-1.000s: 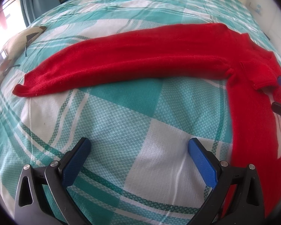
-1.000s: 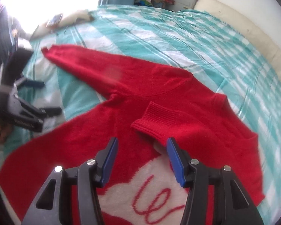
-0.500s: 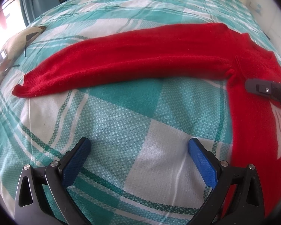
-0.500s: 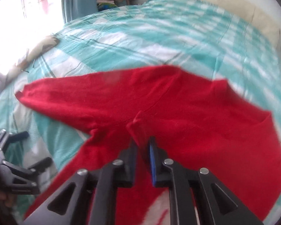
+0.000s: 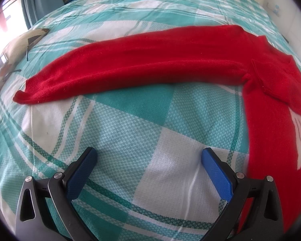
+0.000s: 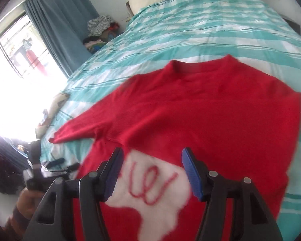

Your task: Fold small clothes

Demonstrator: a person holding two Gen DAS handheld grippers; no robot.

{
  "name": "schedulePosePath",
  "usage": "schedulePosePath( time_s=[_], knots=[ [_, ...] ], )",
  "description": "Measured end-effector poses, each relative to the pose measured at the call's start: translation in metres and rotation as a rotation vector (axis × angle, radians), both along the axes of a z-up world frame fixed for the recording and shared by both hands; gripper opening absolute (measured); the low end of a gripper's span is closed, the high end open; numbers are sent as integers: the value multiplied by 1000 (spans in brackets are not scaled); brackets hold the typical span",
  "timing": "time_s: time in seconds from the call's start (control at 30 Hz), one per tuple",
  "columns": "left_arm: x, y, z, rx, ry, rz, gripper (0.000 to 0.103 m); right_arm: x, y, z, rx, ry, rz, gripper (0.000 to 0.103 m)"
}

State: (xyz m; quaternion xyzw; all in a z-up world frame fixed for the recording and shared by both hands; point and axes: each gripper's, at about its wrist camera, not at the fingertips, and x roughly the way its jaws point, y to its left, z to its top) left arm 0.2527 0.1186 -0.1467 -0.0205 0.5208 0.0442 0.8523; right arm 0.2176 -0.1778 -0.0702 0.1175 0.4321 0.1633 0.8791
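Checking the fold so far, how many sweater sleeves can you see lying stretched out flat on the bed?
1. The left sleeve of the red sweater lies stretched out across the checked bedspread. The other sleeve appears already folded across the chest; blur hides its outline.

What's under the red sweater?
The teal-and-white checked bedspread lies under the red sweater, showing all around it. One sleeve stretches flat across the checks. Whatever sits directly beneath the knit is covered.

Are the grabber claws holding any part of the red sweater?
No. Both the left gripper and the right gripper are open and empty; the red knitted sweater lies loose on the bed.
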Motion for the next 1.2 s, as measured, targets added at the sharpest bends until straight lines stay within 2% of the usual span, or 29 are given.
schedulePosePath(
  time_s=[0.1, 0.2, 0.33, 0.37, 0.43, 0.6, 0.67, 0.73, 0.83, 0.93, 1.1, 1.2],
  knots=[
    [-1, -1, 0, 4, -3, 1, 103, -39, -48, -11, -84, -11, -73, 61],
    [-2, -2, 0, 8, -6, 2, 103, -71, -90, -21, -120, -12, -156, 61],
    [-3, -2, 0, 9, -9, 3, 103, -106, -121, -20, -190, -55, -231, 61],
    [-3, -2, 0, 10, -10, 4, 103, -114, -126, -19, -199, -69, -248, 61],
    [-3, -3, 0, 11, -11, 5, 103, -122, -133, -21, -225, -89, -290, 70],
    [-3, -4, 0, 13, -10, 12, 103, -128, -142, -38, -207, -87, -346, 73],
    [-2, -4, 0, 11, -7, 10, 103, -130, -140, -40, -217, -103, -347, 74],
    [-1, -4, 1, 7, -2, 5, 103, -129, -137, -43, -219, -98, -329, 84],
    [2, -3, 2, 5, 17, -7, 103, -126, -136, -47, -214, -82, -315, 89],
    [2, 2, 6, -35, 27, -13, 103, -128, -136, -48, -211, -86, -315, 89],
    [-5, 20, 24, -173, -65, 30, 103, -129, -136, -49, -209, -87, -316, 90],
    [-7, 29, 28, -214, -90, 62, 103, -129, -135, -48, -214, -88, -317, 90]
  ],
)
